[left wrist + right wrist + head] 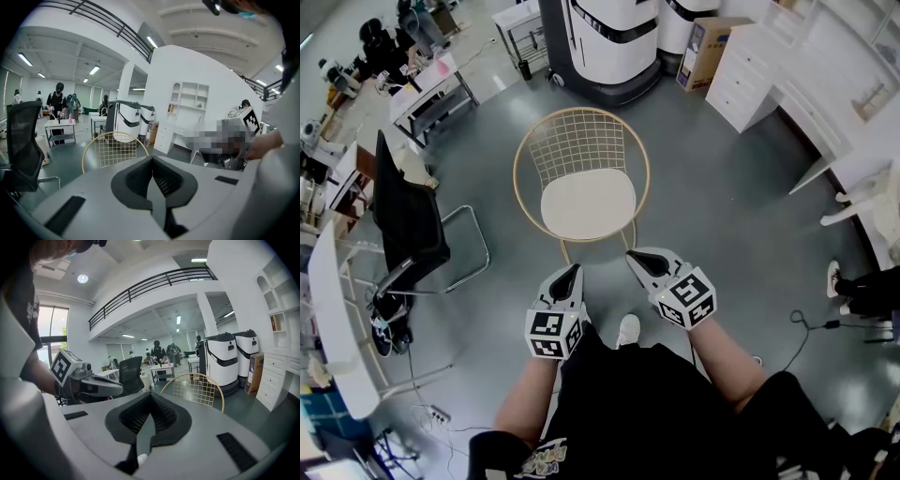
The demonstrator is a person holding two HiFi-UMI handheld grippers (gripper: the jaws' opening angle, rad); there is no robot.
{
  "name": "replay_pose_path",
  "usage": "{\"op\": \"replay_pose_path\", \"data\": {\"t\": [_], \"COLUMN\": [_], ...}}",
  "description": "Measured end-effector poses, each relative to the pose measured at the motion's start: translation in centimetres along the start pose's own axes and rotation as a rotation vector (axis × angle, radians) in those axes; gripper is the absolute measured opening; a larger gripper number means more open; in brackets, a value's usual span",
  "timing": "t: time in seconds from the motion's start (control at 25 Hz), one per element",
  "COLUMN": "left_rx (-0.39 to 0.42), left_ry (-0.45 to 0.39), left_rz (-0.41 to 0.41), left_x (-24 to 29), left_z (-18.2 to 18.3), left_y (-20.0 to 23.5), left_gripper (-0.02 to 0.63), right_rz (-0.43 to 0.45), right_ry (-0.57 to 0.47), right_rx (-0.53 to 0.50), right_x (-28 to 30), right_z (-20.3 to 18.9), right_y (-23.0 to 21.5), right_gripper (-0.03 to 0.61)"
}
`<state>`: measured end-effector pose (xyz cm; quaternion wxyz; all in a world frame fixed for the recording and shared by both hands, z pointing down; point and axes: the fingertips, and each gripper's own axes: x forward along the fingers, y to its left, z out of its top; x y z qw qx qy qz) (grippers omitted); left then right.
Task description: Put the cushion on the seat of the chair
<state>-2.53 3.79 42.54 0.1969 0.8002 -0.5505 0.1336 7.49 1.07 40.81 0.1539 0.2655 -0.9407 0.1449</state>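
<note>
You stand on a grey floor (pixel 731 197), a black office chair (pixel 408 220) at your left, white drawers (pixel 748 84) far right, two white machines (pixel 614 37) far ahead, a railed balcony (pixel 145 287) above strip lights (pixel 178 319).

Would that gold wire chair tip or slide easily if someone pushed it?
Probably light: the chair is thin open wire. It would likely slide on the smooth grey floor rather than tip, since its frame looks wide. The cushion might shift.

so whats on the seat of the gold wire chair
A white cushion lies on the seat of the chair, nothing on it. The seat under the cushion is covered and cannot be seen.
</note>
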Motion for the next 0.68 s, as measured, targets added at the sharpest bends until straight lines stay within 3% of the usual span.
{"op": "replay_pose_path", "data": {"t": [0.68], "left_rx": [0.003], "left_ry": [0.016], "left_rz": [0.007], "left_x": [-0.57], "left_z": [-0.38], "left_y": [-0.33], "left_gripper": [0.017], "right_rz": [0.018], "right_ry": [-0.008], "right_rx": [0.017], "right_x": [0.20], "right_z": [-0.04], "right_y": [0.67], "right_gripper": [0.012]}}
